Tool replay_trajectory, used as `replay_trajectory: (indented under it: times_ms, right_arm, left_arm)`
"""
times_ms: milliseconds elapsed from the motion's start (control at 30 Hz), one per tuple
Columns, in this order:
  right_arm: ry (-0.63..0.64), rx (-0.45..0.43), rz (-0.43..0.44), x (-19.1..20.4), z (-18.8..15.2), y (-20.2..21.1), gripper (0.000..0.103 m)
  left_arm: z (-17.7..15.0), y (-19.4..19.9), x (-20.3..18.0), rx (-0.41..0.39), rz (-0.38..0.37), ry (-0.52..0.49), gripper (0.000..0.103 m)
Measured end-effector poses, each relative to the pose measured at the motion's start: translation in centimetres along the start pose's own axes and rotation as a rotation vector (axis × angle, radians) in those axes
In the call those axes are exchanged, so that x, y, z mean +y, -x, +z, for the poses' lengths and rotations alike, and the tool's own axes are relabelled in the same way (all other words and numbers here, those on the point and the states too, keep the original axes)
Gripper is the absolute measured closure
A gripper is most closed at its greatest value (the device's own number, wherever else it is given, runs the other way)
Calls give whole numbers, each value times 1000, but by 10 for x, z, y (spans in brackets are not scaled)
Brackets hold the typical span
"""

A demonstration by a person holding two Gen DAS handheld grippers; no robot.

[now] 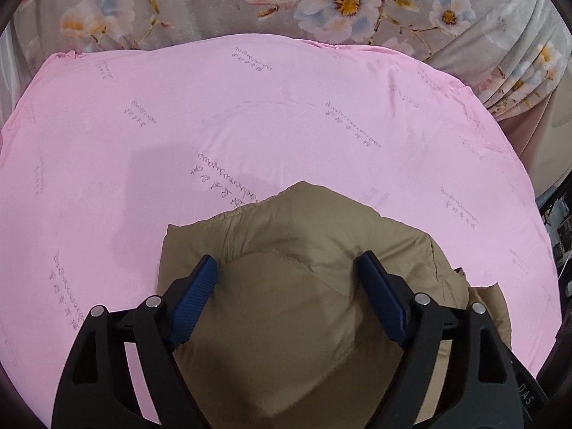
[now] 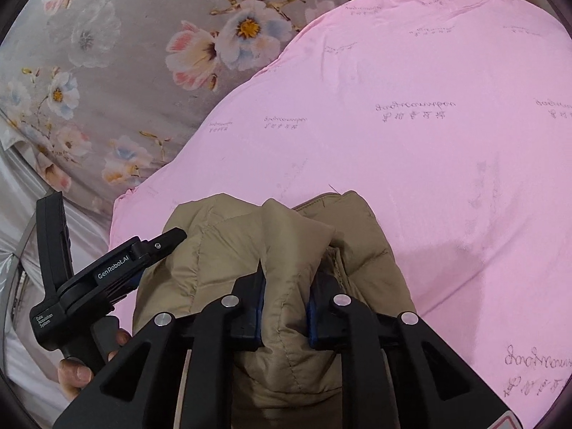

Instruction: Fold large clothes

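Observation:
A tan quilted puffer jacket [image 1: 296,286] lies bunched on a pink sheet [image 1: 250,107]. My left gripper [image 1: 289,268] is open, its blue pads [image 1: 195,300] wide apart on either side of a puffy fold of the jacket. In the right wrist view the jacket [image 2: 221,250] is gathered up, and my right gripper [image 2: 286,286] is shut on a raised fold of it. The left gripper [image 2: 157,254] shows there at the jacket's left edge, held by a hand [image 2: 75,371].
The pink sheet [image 2: 429,143] with faint printed script covers the bed. A grey floral quilt [image 1: 321,0] lies along the far side, also in the right wrist view [image 2: 125,53]. The bed's right edge and dark clutter [image 1: 557,221] lie to the right.

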State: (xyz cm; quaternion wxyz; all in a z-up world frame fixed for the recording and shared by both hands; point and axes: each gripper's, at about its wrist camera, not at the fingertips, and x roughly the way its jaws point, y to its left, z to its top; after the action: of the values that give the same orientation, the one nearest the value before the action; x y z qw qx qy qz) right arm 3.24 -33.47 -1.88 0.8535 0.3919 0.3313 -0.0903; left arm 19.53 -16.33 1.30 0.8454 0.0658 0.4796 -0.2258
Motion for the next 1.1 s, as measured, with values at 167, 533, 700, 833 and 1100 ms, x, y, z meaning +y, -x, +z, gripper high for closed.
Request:
replay_trajectory:
  times_ms: [167, 533, 700, 833, 1100]
  right_arm:
    - [-12, -1, 27, -12, -8, -9, 87]
    - [22, -30, 25, -18, -15, -17, 87]
    - [13, -21, 48, -21, -14, -20, 87]
    - [-63, 48, 141, -32, -8, -7, 82]
    - [126, 201, 216, -23, -55, 85, 60]
  left_arm:
    - [-8, -10, -5, -37, 35, -23, 19]
    - [-22, -27, -15, -109, 109, -51, 15]
    - [-23, -31, -18, -122, 137, -57, 14]
    - [-22, -22, -14, -111, 118, -50, 14]
    - [-69, 82, 4, -102, -52, -27, 15]
